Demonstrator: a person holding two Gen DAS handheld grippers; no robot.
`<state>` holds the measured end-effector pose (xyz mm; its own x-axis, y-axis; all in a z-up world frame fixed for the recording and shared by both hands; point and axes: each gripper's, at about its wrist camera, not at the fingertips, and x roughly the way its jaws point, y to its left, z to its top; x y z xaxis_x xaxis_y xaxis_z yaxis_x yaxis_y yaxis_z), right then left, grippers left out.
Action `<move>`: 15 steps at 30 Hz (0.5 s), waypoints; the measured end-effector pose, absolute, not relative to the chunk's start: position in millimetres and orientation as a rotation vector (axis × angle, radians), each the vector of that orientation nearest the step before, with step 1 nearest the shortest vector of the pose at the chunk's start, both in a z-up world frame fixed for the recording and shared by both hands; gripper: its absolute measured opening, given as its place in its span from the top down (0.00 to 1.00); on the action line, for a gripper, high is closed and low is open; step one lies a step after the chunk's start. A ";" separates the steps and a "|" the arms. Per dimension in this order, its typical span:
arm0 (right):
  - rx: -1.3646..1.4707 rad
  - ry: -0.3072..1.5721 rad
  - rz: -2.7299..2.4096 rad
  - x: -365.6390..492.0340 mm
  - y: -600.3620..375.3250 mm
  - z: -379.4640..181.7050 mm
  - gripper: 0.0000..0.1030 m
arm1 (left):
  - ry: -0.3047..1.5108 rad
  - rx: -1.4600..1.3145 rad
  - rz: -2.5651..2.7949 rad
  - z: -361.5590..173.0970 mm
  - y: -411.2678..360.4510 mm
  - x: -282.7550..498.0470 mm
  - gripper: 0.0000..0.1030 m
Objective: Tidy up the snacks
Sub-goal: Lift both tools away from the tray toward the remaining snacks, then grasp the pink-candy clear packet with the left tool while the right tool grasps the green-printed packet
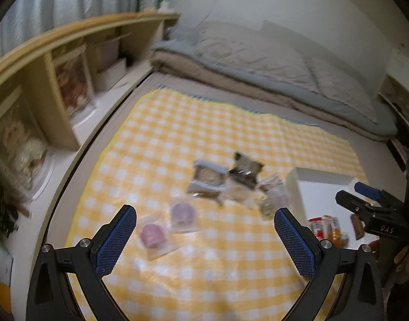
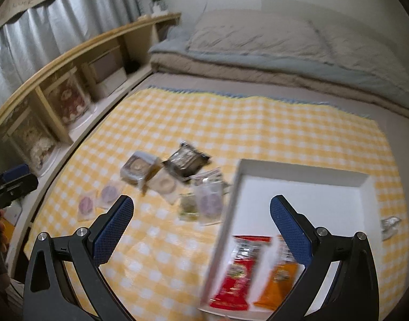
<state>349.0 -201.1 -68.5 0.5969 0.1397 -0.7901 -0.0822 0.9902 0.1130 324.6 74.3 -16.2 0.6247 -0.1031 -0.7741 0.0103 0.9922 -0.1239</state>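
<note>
From the left wrist view we see the left gripper, its jaws spread wide and holding nothing, above a yellow-and-white checked cloth spread on a bed. Just ahead, between the blue pads, lie two clear packets with round purple snacks. Farther on sits a blurred cluster of small wrapped snacks, and to its right a shallow white cardboard box. This view alone shows the right gripper from the side, over the box; we cannot tell from here how its jaws stand.

From the right wrist view we see the right gripper with jaws wide apart and empty, hovering at the white box's near left corner. Here the contents are clear: a red snack packet and an orange snack packet lie side by side in the near end, the orange one partly behind the right-hand pad. The loose cluster lies on the cloth left of the box, the purple packets beyond the left-hand pad. A small silvery wrapper lies outside the box's right wall, seen only here.
</note>
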 end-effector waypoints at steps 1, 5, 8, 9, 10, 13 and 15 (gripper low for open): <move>0.072 0.936 0.140 353.7 -196.2 -72.6 0.00 | 0.920 -0.122 -0.050 -20.5 81.4 326.9 0.00; 0.087 1.041 0.176 378.1 -178.9 -96.4 0.00 | 1.011 -0.136 0.006 -39.0 99.2 344.4 0.00; 0.081 1.116 0.177 397.4 -168.2 -118.6 0.01 | 1.089 -0.170 0.063 -59.0 111.9 361.2 0.00; 0.077 1.130 0.178 401.8 -165.2 -123.7 0.04 | 1.119 -0.197 0.072 -67.3 117.1 367.0 0.00; 0.078 1.152 0.182 408.1 -163.1 -130.8 0.07 | 1.138 -0.217 0.078 -73.3 120.3 372.3 0.00; 0.122 1.240 0.189 424.5 -163.4 -152.2 0.29 | 1.206 -0.319 0.100 -96.1 129.1 390.0 0.04; 0.172 1.285 0.183 432.0 -166.0 -164.2 0.36 | 1.233 -0.378 0.119 -108.3 134.2 399.7 0.06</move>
